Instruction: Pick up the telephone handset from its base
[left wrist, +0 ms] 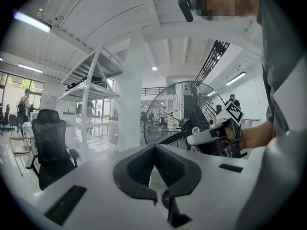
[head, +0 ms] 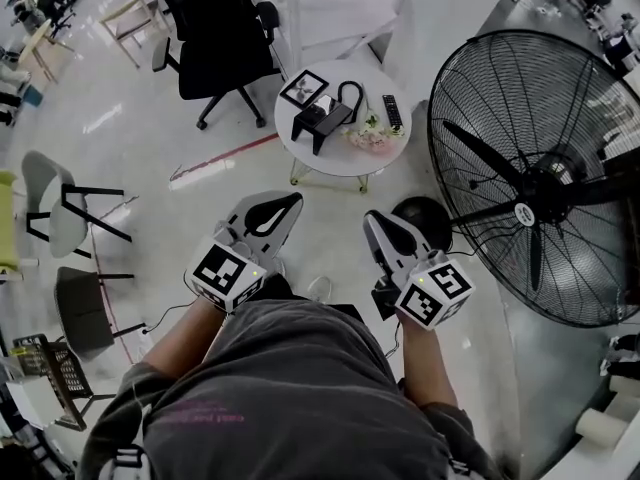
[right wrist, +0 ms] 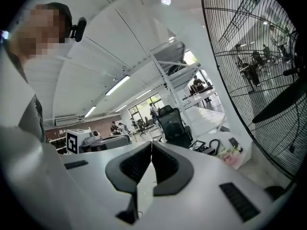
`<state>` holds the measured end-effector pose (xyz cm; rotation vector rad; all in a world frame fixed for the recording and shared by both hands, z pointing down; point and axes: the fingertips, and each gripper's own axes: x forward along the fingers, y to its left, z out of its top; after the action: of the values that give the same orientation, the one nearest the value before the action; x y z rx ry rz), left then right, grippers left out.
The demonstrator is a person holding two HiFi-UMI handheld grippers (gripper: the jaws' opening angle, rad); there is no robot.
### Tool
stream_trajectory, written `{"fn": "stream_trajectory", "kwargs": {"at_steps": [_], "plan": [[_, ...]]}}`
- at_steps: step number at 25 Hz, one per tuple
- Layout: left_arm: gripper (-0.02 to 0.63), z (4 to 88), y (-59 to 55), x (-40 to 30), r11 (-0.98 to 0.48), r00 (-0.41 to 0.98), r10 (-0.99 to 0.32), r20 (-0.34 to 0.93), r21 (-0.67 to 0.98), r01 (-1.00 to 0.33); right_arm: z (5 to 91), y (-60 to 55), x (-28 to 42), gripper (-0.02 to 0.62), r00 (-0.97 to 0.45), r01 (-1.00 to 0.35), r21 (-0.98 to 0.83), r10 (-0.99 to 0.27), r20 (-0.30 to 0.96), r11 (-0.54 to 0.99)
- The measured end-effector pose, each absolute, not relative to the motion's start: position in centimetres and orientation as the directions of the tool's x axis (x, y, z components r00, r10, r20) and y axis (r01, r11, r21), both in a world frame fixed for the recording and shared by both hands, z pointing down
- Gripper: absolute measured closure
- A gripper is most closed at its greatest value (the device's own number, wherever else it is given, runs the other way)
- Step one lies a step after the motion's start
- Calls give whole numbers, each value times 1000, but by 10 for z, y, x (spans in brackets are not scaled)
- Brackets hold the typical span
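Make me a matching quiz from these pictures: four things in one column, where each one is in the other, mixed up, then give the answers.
Things
1. telephone
2. remote
3. office chair
4. fan

Places
A. on the floor, at the person's right
B. middle of the round table
C. right part of the table, next to the flowers
D. on the floor beyond the table, to its left

Pairs: 1-B, 2-C, 3-D, 4-A

Two tongs: left tongs [head: 290, 201], right tongs [head: 373, 220]. Ahead of both, one round surface [head: 330, 160] carrying one telephone [head: 322, 118], one picture frame [head: 304, 88], one remote control [head: 392, 113], one flower bunch [head: 368, 136]. One black office chair [head: 215, 28] beyond left tongs. One big fan [head: 540, 178] right of right tongs.
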<state>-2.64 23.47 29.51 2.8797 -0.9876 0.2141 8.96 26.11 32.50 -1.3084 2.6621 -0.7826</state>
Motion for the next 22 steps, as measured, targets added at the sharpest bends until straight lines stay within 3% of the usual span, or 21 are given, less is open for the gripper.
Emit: {"fn": "stream_trajectory", "kwargs": {"at_steps": [12,22], "plan": [[592,309,187,-37,-771,772,-613,169,84,-631,348,215,86,574,-634,-722,-514,-740,224,463],[592,324,79,-57,-793,796,-577,183,107,-599,368,118,61,574,-615,-728,-550,-745,259,410]]}}
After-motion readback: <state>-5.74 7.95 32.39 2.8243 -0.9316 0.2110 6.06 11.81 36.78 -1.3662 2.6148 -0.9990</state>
